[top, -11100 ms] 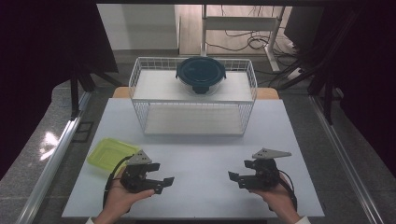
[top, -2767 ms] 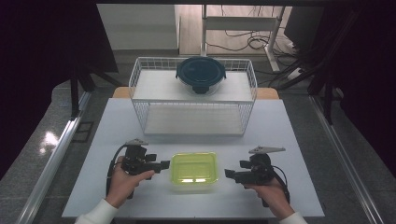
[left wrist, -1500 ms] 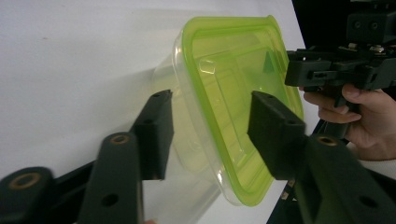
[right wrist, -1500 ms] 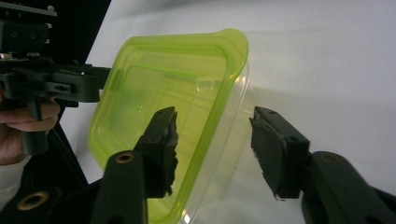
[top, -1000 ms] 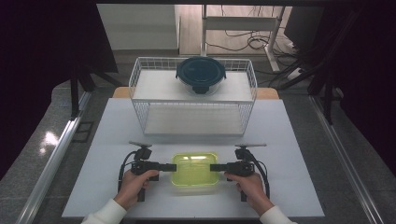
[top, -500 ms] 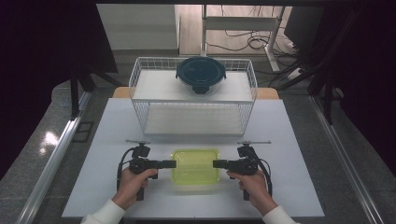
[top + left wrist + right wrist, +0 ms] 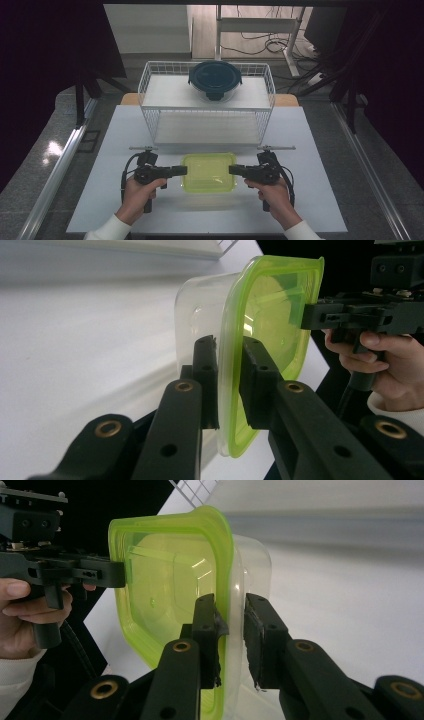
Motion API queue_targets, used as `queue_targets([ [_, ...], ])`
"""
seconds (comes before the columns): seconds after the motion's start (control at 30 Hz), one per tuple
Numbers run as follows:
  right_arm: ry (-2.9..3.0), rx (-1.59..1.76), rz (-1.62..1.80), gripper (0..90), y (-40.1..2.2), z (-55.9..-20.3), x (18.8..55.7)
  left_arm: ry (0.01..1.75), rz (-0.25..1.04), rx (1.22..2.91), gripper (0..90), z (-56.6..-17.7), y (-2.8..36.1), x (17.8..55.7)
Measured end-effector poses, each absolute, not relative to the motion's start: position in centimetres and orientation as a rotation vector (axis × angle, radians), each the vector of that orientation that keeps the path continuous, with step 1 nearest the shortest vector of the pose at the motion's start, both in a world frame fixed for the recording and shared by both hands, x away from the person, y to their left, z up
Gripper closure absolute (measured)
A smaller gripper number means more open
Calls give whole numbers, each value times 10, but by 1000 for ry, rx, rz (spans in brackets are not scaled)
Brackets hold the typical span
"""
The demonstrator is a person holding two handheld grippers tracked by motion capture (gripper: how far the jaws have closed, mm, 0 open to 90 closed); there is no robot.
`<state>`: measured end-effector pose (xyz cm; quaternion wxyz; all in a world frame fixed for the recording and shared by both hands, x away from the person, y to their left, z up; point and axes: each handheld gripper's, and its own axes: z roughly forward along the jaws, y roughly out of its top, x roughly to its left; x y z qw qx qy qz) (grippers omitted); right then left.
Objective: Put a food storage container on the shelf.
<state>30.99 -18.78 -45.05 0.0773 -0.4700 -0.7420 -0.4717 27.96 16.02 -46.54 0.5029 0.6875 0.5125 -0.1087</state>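
Two containers are seen: a round clear bowl with a dark blue lid (image 7: 215, 80) is set inside the white wire basket (image 7: 150, 95) at the far edge of the white table (image 7: 310, 200), and a rectangular clear plastic box with a translucent lime-green lid (image 7: 208, 172) is held over the table's near middle. Nothing is seen inside the box. Its lid faces up and its long axis runs from gripper to gripper, parallel to the near edge. The corners are rounded and the lid rim overhangs the clear body. The left gripper (image 7: 179, 170) is clenched on the lid's left rim, the right gripper (image 7: 236, 170) on its right rim.
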Motion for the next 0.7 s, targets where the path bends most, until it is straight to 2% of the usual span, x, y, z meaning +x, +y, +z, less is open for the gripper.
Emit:
queue_targets([
  [0.7,-2279,-1352,-1526,755,-191,-417,310,1144,-165,1677,802,-429,159,284],
])
